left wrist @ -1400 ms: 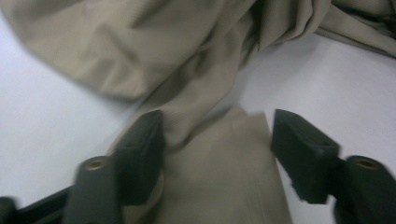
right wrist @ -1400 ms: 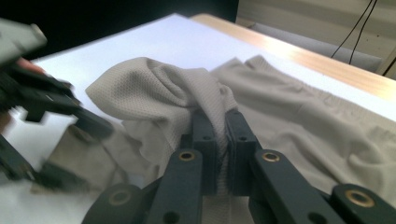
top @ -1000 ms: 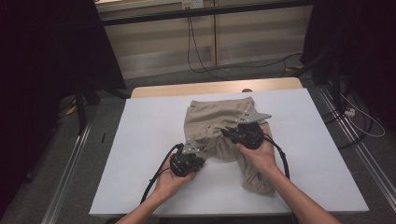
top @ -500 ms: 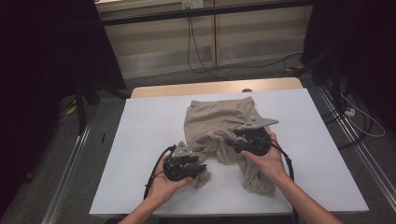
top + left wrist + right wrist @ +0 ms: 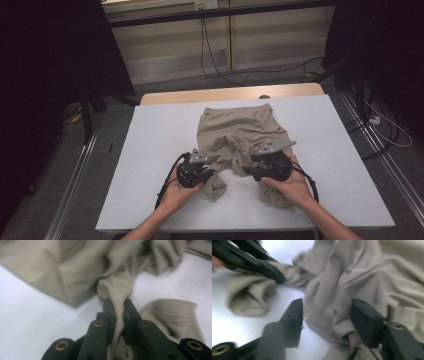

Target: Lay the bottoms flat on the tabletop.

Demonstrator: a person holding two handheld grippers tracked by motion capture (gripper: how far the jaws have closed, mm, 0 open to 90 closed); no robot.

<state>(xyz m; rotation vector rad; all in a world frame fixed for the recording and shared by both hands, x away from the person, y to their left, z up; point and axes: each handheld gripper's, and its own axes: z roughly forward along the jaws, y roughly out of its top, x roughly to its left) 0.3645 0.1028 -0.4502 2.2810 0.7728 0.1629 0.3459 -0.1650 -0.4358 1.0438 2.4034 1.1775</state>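
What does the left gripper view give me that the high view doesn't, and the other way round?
Left gripper view: the left gripper has its jaws shut on a bunched fold of the beige garment, cloth pinched between the pads; they have just been closing.

High view: the whole white table, the garment's waistband end lying flat at the far side, both hands, and the right gripper on the crumpled near end.

Both: the beige garment on the white table, its near part rumpled, with a loose cuff end beside the left gripper.

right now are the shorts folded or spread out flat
Neither. The shorts lie bunched on the table: the waist end is roughly flat, the legs are crumpled, and the left claw pinches a gathered fold.
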